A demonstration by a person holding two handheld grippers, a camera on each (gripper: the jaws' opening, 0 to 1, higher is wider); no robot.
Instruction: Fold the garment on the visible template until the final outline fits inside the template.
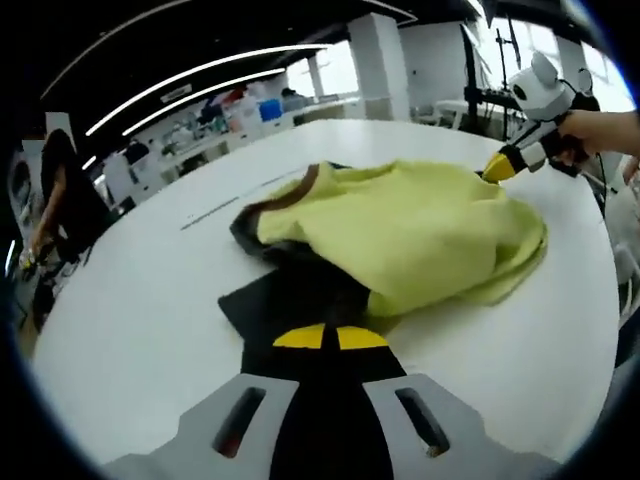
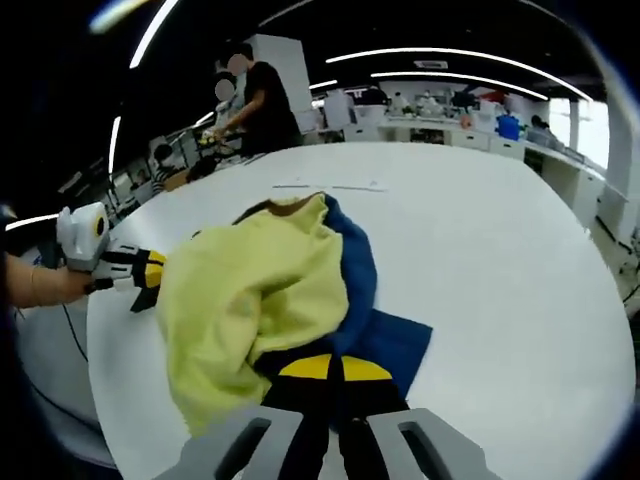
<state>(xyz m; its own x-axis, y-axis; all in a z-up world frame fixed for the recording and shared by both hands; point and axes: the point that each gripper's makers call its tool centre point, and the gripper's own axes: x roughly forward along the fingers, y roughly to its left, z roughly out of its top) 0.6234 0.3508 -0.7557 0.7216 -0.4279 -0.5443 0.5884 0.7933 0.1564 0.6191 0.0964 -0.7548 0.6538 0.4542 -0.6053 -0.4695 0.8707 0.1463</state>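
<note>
behind the big white table (image 1: 150, 310) sits an open workroom with long ceiling light strips, benches along the far wall and a person in dark clothes (image 2: 262, 100) bent over a bench.

on the tabletop lies the garment, a crumpled yellow-green fabric top with a dark blue inner side and a brown collar band (image 1: 400, 235). it is heaped near the middle of the table, the yellow layer thrown over the darker one, with a dark flap spreading out flat toward me. beyond it i see thin dark lines marked on the white surface (image 2: 330, 186).

my left gripper (image 1: 330, 337) has its yellow-tipped black fingers pressed together on the dark flap's near edge, pinching the cloth where it lies on the table. in the left gripper view my right one reaches in from the right, its yellow tip touching the far edge of the yellow cloth, my hand (image 1: 600, 130) wrapped around its white body.

my right gripper (image 2: 335, 368) likewise has its yellow tips closed side by side, nipping the blue fabric at the near edge of the heap. in the right gripper view my left one comes in from the left, its tip at the yellow cloth's edge.
</note>
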